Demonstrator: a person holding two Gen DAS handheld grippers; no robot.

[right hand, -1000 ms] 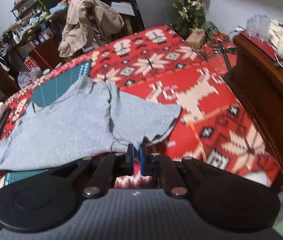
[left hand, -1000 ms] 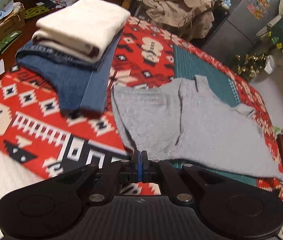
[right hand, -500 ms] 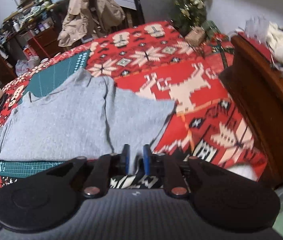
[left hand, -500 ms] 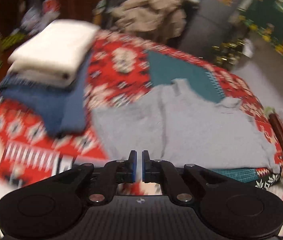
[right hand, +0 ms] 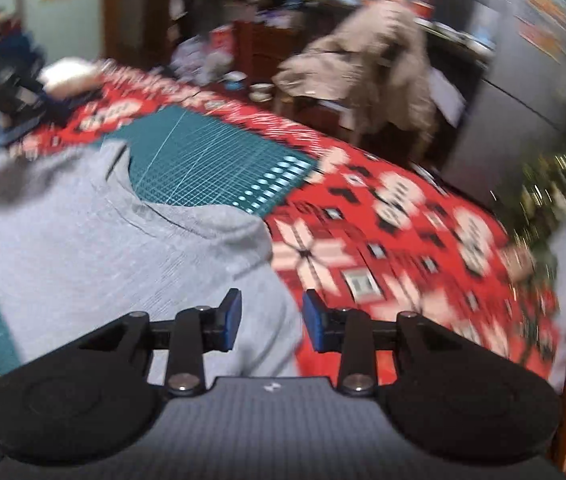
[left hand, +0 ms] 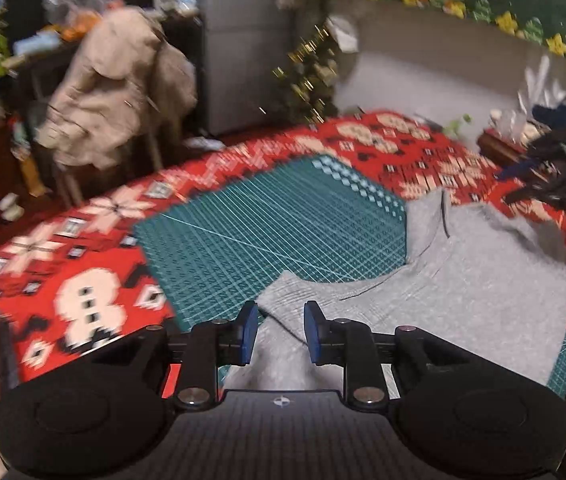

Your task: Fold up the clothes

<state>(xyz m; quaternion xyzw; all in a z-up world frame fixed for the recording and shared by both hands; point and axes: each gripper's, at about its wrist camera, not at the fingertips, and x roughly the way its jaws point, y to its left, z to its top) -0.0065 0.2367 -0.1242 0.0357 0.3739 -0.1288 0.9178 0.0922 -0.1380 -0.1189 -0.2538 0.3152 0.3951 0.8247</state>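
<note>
While both grippers' jaws have just been opening, empty, the grey shirt (left hand: 463,292) lies rumpled, folded over.

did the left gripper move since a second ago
Yes. The left gripper swung from the shirt's hem toward the grey shirt collar beside the green mat, jaws just opening, nothing pinched.

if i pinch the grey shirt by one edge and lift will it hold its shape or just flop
Probably flop: the grey shirt lies limp on the green mat, with soft creases and a folded-over edge. It looks thin, so likely light. Pushed, it would probably bunch rather than slide, since the patterned red cloth beneath looks textured.
</note>
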